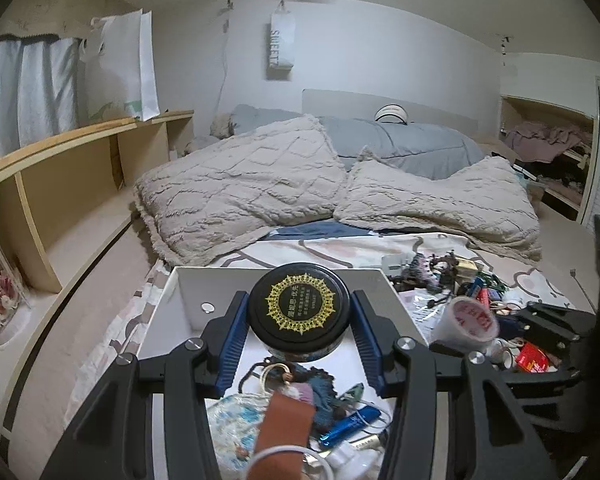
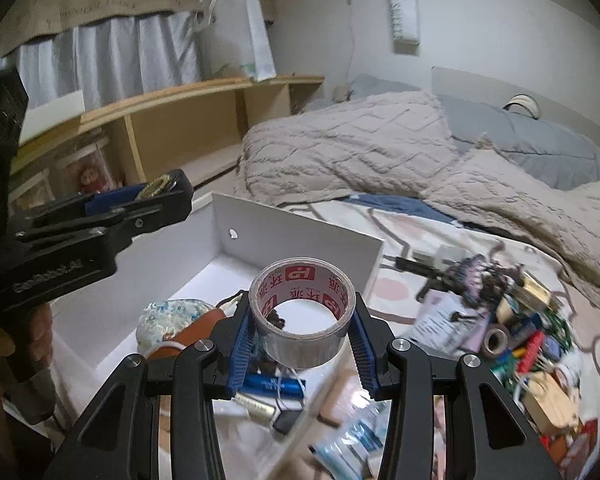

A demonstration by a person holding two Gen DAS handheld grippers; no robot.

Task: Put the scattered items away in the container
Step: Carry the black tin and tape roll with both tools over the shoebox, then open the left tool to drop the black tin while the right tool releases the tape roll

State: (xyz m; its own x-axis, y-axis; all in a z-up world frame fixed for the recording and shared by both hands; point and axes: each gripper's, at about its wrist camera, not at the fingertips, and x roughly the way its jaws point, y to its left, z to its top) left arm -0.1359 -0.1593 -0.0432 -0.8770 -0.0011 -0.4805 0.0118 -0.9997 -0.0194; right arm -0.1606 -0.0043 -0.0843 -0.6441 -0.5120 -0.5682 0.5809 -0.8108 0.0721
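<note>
We hold over the white box [image 2: 300,236], which contains a floral pouch [image 2: 168,316] and blue tube [image 2: 270,386]: left tongs [image 1: 298,312] clamping a black tin [image 1: 299,305], right tongs [image 2: 302,328] clamping a tape roll [image 2: 302,312].

Two grippers are showing: the left gripper [image 1: 298,320] and the right gripper [image 2: 300,334]. One round black tin [image 1: 298,306] is sitting between the left one's pads, and one roll of silver tape [image 2: 302,310] between the right one's. One white box [image 2: 300,236] is lying on the one bed [image 1: 340,248]. Two beige textured pillows [image 1: 240,184] are lying there, and one grey quilt [image 1: 412,146] behind them. One smaller brown tape roll [image 2: 496,340] is lying in the one loose heap [image 2: 532,344], too jumbled to count. Two white bags are showing: one standing on the shelf [image 1: 128,68], one hanging on the wall [image 1: 280,42].
</note>
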